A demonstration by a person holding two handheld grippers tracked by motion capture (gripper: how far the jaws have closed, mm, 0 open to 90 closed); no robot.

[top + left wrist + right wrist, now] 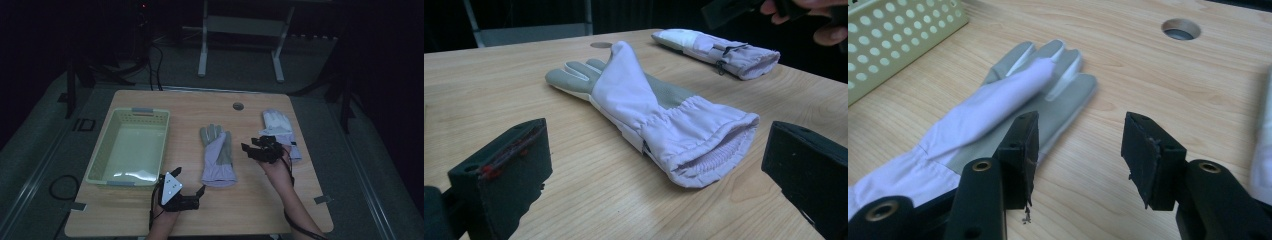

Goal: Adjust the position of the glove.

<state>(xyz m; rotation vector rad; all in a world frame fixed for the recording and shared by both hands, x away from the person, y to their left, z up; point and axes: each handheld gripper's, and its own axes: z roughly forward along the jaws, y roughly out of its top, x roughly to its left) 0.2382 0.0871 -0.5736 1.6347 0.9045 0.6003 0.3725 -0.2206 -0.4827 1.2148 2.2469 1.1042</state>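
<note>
Black two-jaw grippers (182, 197) (257, 146), grey three-cornered plate, brass-ringed screw holes, thin black trailing cables.

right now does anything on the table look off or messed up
Yes: the middle glove lies with a flap of its pale fabric folded over the grey palm, not flat. The other glove near the right edge lies smooth. The basket sits squarely, nothing spilled.

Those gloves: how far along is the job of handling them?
Little looks finished: the basket holds nothing. The near glove lies flat mid-table with a flap folded over its palm; the far glove lies by the table's right edge. In hand: nothing. The right gripper hovers open between the gloves, and the left gripper waits open by the cuff. Both gloves remain.
</note>
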